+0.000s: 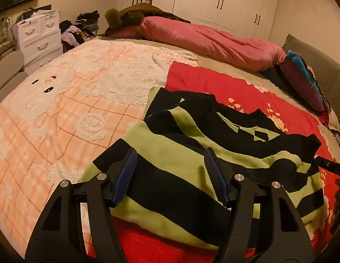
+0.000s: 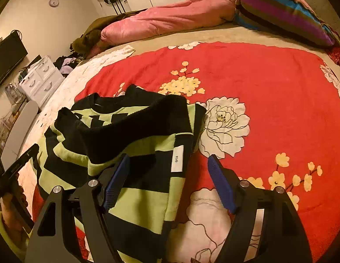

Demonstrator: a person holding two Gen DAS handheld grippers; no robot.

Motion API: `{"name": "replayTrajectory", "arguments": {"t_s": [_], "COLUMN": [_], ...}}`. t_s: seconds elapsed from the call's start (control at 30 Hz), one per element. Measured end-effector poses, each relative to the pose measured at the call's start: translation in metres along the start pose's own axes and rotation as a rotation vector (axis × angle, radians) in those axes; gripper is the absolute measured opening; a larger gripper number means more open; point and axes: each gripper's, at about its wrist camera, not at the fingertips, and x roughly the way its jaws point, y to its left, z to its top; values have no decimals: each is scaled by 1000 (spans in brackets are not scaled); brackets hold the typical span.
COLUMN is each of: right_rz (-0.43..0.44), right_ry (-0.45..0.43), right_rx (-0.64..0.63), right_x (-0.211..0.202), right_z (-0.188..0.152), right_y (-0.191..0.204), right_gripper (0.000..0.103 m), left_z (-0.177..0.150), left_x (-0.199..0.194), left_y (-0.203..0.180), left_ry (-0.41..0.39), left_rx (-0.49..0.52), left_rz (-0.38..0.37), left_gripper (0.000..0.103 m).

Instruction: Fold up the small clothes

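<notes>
While both sets of jaws stand apart and empty, we see the green-and-black striped knit sweater (image 1: 170, 153) lying half-folded on the red floral blanket (image 2: 257, 76). It is probably soft, limp and light; we would pinch a hem edge.

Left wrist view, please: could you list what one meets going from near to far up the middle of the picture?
Open left gripper → green-and-black striped sweater → red floral blanket → pink quilted duvet → white wardrobe doors.
</notes>
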Motion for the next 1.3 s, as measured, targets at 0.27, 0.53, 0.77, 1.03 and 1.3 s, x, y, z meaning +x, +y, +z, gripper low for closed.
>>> {"name": "replayTrajectory", "arguments": {"t_s": [0.27,0.53,0.77,1.03,1.3], "right_rz": [1,-6,35,69,59], "right_ry": [2,7,55,12,15], "right_rx": [30,31,41,112,80], "right_x": [-2,3,20,4,1], "right_z": [-5,2,6,0,-4], "right_y": [-3,-5,-4,-19,-12], "right_gripper": [79,79,70,10,15], "left_z": [-2,1,17,33,55], "left_x": [1,-5,3,22,75], "left_y": [-7,-13,-15,-29,-43], "left_ry": [-3,-44,-36,7,131], "left_rx": [37,64,58,121,295], "left_rz": [22,12,-10,-55,24], "left_gripper": [68,75,75,75,75]}}
